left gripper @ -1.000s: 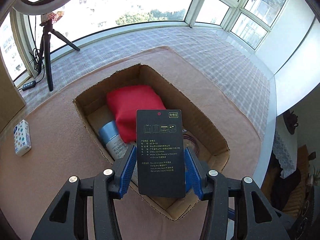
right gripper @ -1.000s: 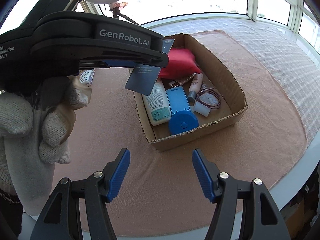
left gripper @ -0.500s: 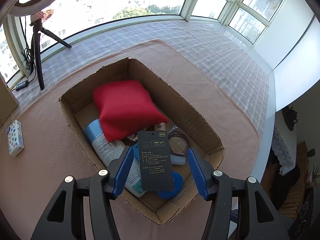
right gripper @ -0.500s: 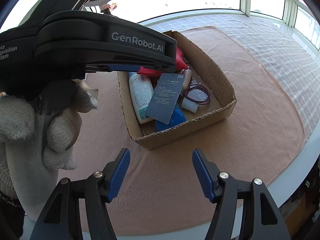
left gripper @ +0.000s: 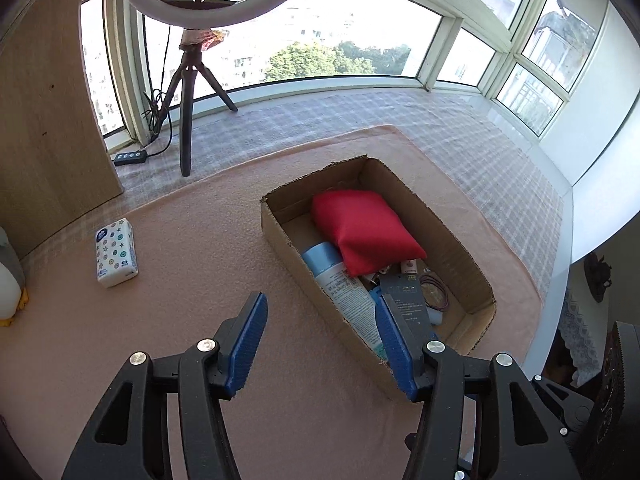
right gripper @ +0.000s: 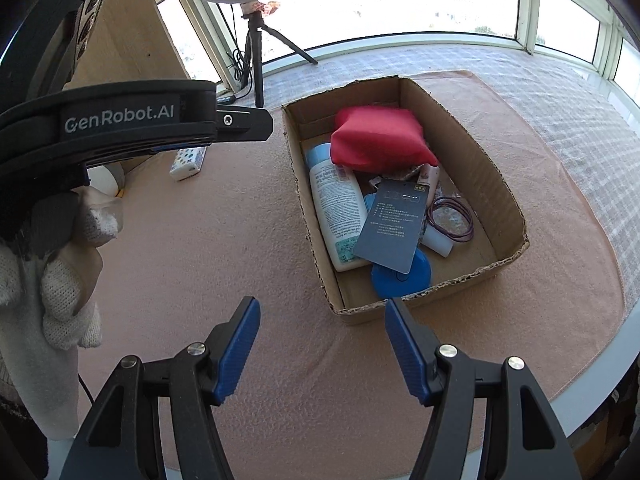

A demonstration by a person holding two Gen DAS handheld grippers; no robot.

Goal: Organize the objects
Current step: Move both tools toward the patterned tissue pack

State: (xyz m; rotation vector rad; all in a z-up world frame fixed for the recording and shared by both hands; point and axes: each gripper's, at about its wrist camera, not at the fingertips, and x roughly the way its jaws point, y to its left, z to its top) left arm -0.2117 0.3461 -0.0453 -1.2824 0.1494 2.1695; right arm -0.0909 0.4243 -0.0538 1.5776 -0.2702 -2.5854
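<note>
A cardboard box (right gripper: pixel 496 188) sits on the pink cloth and also shows in the left wrist view (left gripper: pixel 452 240). In it lie a red pouch (right gripper: pixel 380 140), a white lotion bottle (right gripper: pixel 336 208), a blue round case (right gripper: pixel 404 278), purple hair ties (right gripper: pixel 452 220) and a dark card (right gripper: pixel 392 224); the card also shows in the left wrist view (left gripper: pixel 406 304). My left gripper (left gripper: pixel 320 344) is open and empty, left of the box. My right gripper (right gripper: pixel 322 350) is open and empty, in front of the box.
A tissue pack (left gripper: pixel 115 252) lies on the cloth at the left, and a penguin toy (left gripper: pixel 10 292) stands at the far left. A ring light tripod (left gripper: pixel 188 80) stands on the checked sill by a wooden panel (left gripper: pixel 44 120). The table edge (right gripper: pixel 592 376) runs at the right.
My left gripper let go of the dark card, which dropped into the box. The gripper opened wider and pulled back to the left of the box.
</note>
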